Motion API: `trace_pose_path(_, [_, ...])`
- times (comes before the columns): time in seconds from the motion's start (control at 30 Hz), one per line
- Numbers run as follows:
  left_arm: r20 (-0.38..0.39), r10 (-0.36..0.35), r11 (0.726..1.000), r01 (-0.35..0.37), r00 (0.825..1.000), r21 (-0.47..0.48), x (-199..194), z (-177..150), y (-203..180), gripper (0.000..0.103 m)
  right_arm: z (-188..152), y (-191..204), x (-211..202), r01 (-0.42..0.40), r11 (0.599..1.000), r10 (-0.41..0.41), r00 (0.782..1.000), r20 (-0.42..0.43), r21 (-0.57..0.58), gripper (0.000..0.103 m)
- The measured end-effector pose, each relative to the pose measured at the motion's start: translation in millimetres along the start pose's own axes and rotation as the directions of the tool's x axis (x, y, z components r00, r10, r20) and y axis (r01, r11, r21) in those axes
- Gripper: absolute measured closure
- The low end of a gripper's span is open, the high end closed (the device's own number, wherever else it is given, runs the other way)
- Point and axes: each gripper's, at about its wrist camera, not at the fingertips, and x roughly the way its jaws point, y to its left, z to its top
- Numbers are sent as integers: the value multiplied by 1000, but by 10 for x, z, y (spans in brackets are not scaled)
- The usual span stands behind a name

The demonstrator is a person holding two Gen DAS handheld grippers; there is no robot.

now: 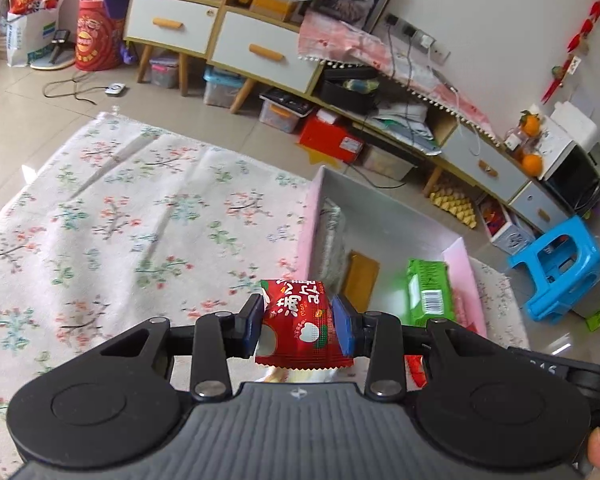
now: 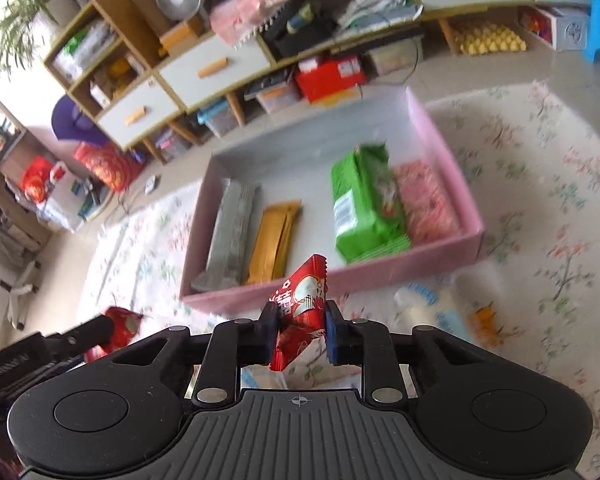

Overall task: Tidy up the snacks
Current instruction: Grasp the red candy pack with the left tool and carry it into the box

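Two red snack packets are clamped, one in each gripper: left gripper [image 1: 300, 320] grips red packet [image 1: 302, 326]; right gripper [image 2: 300, 332] grips another red packet [image 2: 300, 312] near the pink box's [image 2: 440, 252] front edge.

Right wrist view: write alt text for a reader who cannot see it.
The right hand-held gripper is shut on a red snack packet, held above a floral rug. Ahead sits an open pink box holding grey, gold, green and pink packets, with low cabinets behind.

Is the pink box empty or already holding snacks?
Holding snacks: the pink box contains a green pack, gold pack and silver pack.
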Motion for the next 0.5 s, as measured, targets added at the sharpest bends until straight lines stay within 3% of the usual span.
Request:
trace_pose_path(0.17, [24,-36,999,36,999,9,193,72,-202,69,168,-57,-44,-33,999,31,996,81,29,80])
trace_pose_path(0.27, [7,-61,998,61,998,6,395,84,-338,69,229,-54,86,-24,999,20,996,86,47,80])
trace_pose_path(0.5, [-2,-33,998,33,999,46,719,72,-474,69,306,26,206,-49,997,43,993,111,52,79])
